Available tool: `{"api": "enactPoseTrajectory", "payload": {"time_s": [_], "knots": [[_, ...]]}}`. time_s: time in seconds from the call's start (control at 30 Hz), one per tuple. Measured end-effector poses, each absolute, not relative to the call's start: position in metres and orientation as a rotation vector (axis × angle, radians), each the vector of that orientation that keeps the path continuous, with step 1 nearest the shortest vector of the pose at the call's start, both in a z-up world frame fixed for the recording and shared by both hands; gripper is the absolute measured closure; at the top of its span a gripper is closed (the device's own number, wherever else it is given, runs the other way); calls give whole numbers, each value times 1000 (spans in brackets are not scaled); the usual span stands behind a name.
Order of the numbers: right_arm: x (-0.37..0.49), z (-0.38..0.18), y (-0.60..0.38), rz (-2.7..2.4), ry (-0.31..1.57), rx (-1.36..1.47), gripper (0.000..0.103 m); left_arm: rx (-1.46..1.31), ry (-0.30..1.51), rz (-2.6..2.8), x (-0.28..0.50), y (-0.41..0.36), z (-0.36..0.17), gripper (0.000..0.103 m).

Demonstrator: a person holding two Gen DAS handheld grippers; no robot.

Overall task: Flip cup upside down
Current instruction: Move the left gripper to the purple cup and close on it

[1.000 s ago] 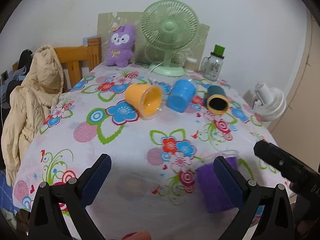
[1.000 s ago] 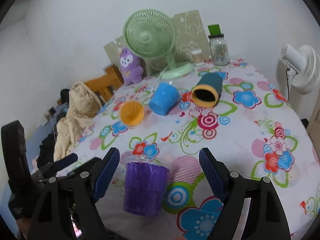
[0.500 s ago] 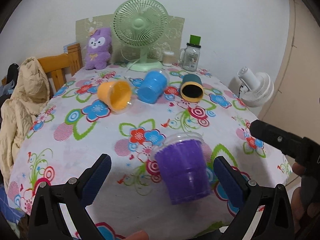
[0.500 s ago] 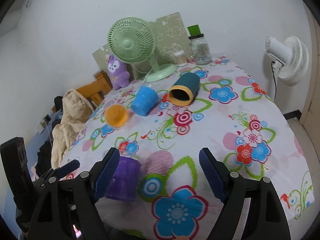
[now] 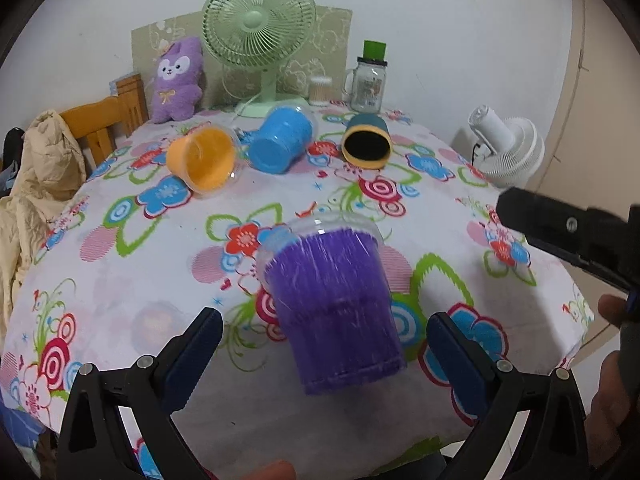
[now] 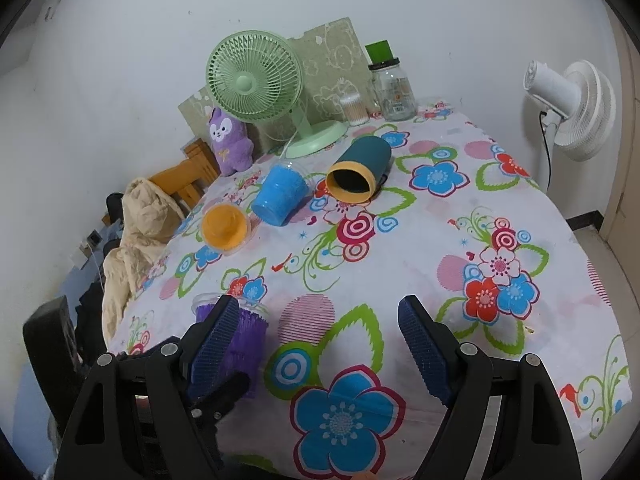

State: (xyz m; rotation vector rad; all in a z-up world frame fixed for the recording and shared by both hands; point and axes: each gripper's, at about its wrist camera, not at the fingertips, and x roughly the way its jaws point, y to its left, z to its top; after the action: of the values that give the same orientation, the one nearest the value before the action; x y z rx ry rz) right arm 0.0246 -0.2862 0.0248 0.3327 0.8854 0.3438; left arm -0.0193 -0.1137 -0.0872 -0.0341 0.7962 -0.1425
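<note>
A purple cup [image 5: 336,308] with a clear rim stands upright on the flowered tablecloth near the front edge. My left gripper [image 5: 324,354] is open, its fingers on either side of the cup's lower part without touching it. In the right wrist view the purple cup [image 6: 244,332] is partly hidden behind my right gripper's left finger. My right gripper [image 6: 320,344] is open and empty, to the right of the cup. An orange cup [image 5: 204,162], a blue cup [image 5: 282,140] and a dark teal cup [image 5: 366,144] lie on their sides further back.
A green desk fan [image 5: 258,28], a purple plush toy [image 5: 176,80], a glass jar [image 5: 368,84] and a small container stand at the back. A white fan [image 6: 572,108] stands off the right side. A chair with a beige jacket [image 5: 36,184] is at the left.
My left gripper has come closer to the purple cup, which now sits between its fingers. My right gripper has drawn back to the right, leaving the cup at its left finger.
</note>
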Motion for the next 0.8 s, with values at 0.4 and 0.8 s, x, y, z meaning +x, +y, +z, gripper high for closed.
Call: {"api": "enactPoseTrajectory", "payload": {"time_s": [0.4, 0.8], "knots": [[26, 14, -288, 338, 918, 330, 19, -81, 822, -146, -15, -111, -102, 2], [29, 11, -290, 336, 920, 330, 19, -109, 890, -154, -7, -102, -105, 48]]}}
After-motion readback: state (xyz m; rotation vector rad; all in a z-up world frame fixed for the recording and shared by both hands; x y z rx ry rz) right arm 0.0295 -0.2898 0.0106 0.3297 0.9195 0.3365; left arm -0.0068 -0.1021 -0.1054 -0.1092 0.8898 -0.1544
